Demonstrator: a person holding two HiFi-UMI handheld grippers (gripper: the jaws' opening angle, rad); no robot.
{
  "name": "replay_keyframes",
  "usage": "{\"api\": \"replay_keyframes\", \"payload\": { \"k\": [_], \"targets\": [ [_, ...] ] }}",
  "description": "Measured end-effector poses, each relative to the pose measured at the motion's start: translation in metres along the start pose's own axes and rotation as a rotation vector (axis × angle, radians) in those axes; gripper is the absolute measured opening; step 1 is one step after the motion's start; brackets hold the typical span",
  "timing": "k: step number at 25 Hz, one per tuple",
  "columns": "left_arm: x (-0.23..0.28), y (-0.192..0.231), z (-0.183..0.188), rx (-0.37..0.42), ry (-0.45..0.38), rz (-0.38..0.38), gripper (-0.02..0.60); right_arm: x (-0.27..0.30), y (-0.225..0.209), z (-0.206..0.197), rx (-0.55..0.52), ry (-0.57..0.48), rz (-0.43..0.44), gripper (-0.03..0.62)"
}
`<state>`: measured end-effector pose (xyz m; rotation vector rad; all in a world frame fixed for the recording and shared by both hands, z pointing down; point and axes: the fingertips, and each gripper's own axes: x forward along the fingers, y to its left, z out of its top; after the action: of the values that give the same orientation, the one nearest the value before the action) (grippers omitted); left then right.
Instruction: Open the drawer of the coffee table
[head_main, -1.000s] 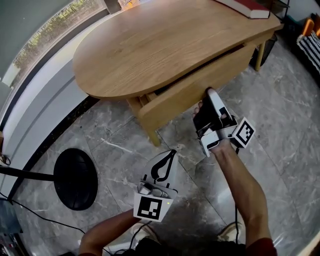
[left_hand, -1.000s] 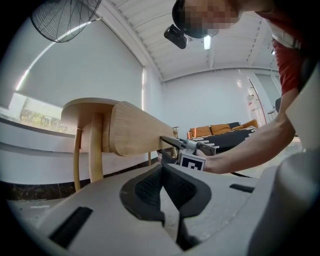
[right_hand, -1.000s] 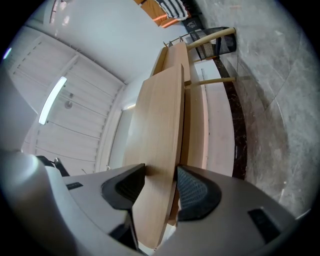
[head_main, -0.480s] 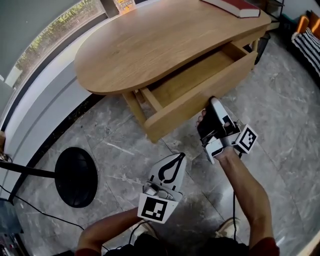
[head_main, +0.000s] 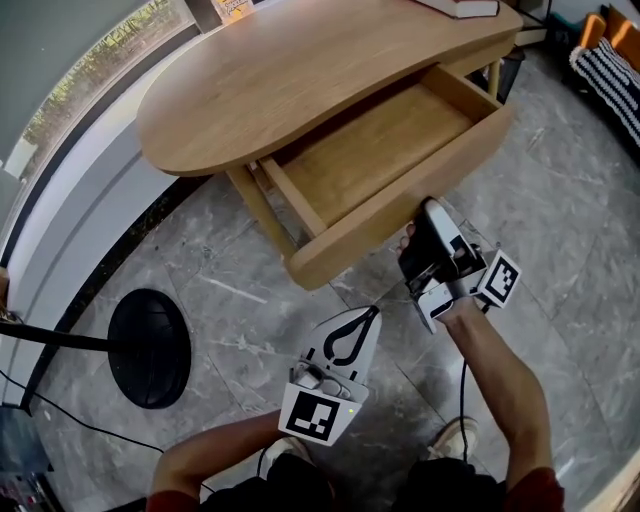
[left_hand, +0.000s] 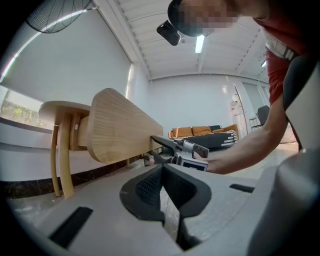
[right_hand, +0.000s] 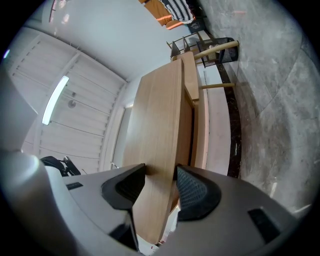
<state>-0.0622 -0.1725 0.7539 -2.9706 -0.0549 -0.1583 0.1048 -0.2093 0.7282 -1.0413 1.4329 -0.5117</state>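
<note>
One coffee table (head_main: 250, 95), one drawer (head_main: 385, 218), one book (head_main: 466, 8) — two grippers (head_main: 371, 314) (head_main: 425, 210)

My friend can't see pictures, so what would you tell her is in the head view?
Seen from above, the drawer of a wooden coffee table stands wide open and looks empty, with the right gripper jaws clamped on its front panel. The left gripper hangs lower over the grey stone floor, jaws shut on nothing.

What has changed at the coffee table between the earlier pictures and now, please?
The drawer has slid farther out from under the tabletop, drawn by the right claw clamped on its front. The left claw stays shut and empty; the tabletop has not moved.
</note>
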Motion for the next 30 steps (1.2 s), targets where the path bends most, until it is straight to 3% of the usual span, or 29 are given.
{"api": "replay_keyframes", "payload": {
  "k": [7, 22, 30],
  "targets": [
    [0.001, -0.027, 0.003, 0.022, 0.011, -0.057, 0.008, -0.027, 0.019, -0.001, 0.001, 0.008, 0.005, 0.195],
    [-0.007, -0.074, -0.022, -0.016, 0.074, -0.141, 0.008, -0.084, 0.038, -0.008, 0.006, 0.010, 0.018, 0.204],
    [-0.006, -0.073, -0.024, -0.016, 0.083, -0.135, 0.008, -0.084, 0.033, -0.003, 0.013, -0.007, 0.038, 0.204]
  ]
}}
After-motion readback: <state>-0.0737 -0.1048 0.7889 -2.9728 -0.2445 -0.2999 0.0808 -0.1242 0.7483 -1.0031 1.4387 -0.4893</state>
